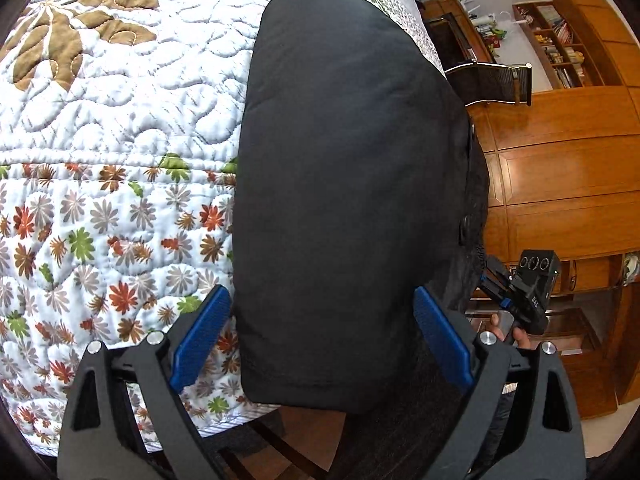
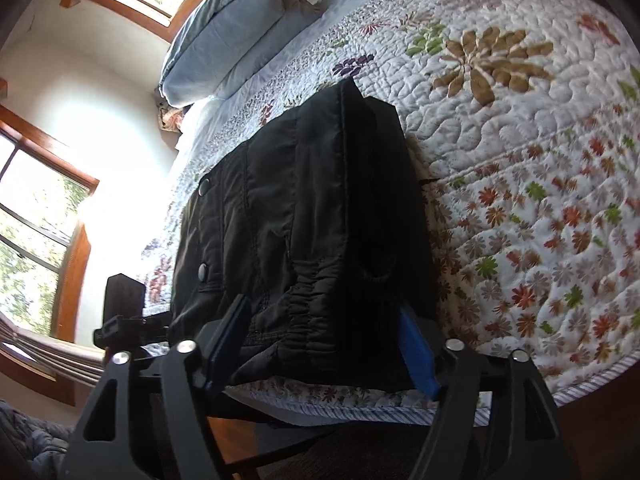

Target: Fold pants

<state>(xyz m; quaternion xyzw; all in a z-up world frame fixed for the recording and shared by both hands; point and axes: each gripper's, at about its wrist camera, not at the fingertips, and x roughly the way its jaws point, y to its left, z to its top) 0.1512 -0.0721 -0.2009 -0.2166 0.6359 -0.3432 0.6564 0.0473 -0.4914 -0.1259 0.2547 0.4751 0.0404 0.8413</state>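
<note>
The black pants (image 1: 352, 184) lie folded in a thick stack on the quilted bedspread (image 1: 100, 160) near the bed's edge. In the left wrist view my left gripper (image 1: 322, 340) is open, its blue fingers on either side of the stack's near end. In the right wrist view the pants (image 2: 304, 224) show their elastic waistband and snap buttons. My right gripper (image 2: 320, 348) is open, its blue fingers on either side of the waistband end. The right gripper also shows in the left wrist view (image 1: 524, 292), at the right beside the pants.
The floral quilt (image 2: 520, 160) covers the bed, with grey pillows (image 2: 224, 36) at its head. Wooden cabinets and shelves (image 1: 568, 152) stand beyond the bed. Windows (image 2: 36, 216) lie to the left. The bed's edge (image 2: 360, 408) is just under the grippers.
</note>
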